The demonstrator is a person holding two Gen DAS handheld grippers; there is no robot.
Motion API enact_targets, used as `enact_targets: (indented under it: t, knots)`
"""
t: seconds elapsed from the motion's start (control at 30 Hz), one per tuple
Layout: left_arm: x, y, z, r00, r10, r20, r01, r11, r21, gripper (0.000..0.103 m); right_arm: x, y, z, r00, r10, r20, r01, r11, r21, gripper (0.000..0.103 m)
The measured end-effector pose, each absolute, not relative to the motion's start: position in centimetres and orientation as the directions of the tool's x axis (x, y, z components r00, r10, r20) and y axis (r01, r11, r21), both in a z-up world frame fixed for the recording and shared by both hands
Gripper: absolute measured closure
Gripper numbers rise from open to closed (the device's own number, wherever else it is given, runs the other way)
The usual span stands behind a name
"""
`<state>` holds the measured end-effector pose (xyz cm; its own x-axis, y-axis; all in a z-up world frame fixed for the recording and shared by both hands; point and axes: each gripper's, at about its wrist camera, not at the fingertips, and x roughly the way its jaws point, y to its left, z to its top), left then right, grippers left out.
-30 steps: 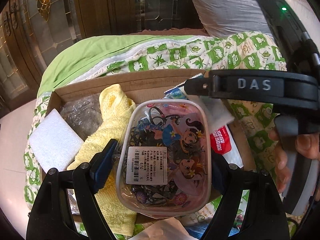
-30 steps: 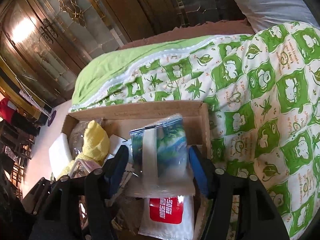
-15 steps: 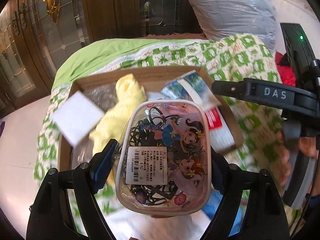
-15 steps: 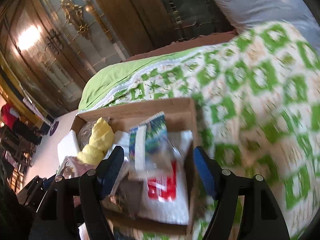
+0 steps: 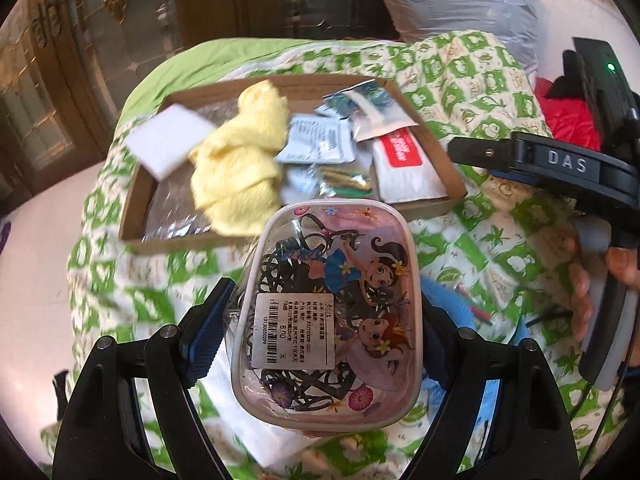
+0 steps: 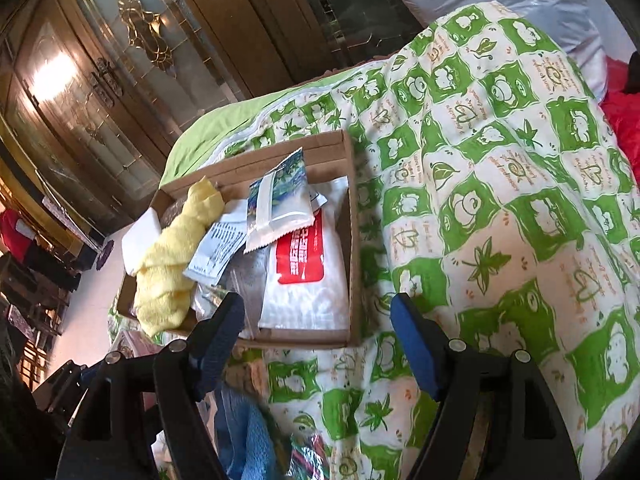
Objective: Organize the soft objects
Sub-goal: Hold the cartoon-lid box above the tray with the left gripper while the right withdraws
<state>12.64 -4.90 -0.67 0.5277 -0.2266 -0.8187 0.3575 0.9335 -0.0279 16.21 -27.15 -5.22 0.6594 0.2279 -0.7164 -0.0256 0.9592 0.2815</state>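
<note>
Green-patterned quilt (image 6: 500, 208) on bed, cardboard tray (image 6: 353, 240), blue cloth (image 6: 248, 432)

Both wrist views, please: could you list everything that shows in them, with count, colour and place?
box: 1, brown cardboard, on the quilt
quilt: 1, green and white, over the bed
towel: 1, yellow, in the box
foam pad: 1, white, at the box's far left corner
red-label pack: 1, white, in the box's right side
blue-green sachet: 1, lying on the red-label pack
grey sachet: 1, in the box's middle
case: 1, clear with cartoon girls, dark hair ties inside
blue cloth: 1, on the quilt near the box
left gripper: shut on the case
right gripper: open, holding nothing
</note>
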Motion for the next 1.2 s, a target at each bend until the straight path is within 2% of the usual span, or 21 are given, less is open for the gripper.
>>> enact_targets:
  t: [0.47, 0.67, 0.73, 0.93, 1.07, 1.2]
  knots:
    - [10.9, -3.6, -1.8, 0.472, -0.222, -0.853, 0.333, 0.941, -0.061, 0.021, 13.0, -26.3, -5.8, 0.627, 0.244, -0.740, -0.067, 0.963, 0.261, 0.027]
    - [9.8, -3.1, -1.8, 0.455, -0.244, -0.856, 0.326, 0.941, -0.095, 0.021, 12.3, -26.6, -6.0, 0.555, 0.306, -0.773, -0.119, 0.950, 0.290, 0.027]
    - [9.4, -3.5, -1.8, 0.449, -0.249, -0.858, 0.342, 0.935, -0.092, 0.021, 12.1, -26.8, -6.1, 0.535, 0.316, -0.784, -0.121, 0.946, 0.300, 0.027]
    - [7.2, -6.0, -1.5, 0.380, -0.366, -0.849, 0.478, 0.864, -0.159, 0.021, 11.5, -26.2, -6.6, 0.493, 0.312, -0.812, -0.153, 0.950, 0.272, 0.029]
    - [6.1, -7.7, -1.8, 0.379, -0.342, -0.860, 0.533, 0.840, -0.098, 0.021, 11.3, -25.9, -6.6, 0.490, 0.314, -0.813, -0.161, 0.950, 0.269, 0.032]
    - [6.1, -7.6, -1.9, 0.378, -0.342, -0.860, 0.526, 0.844, -0.105, 0.021, 11.3, -25.9, -6.7, 0.492, 0.311, -0.813, -0.158, 0.950, 0.269, 0.032]
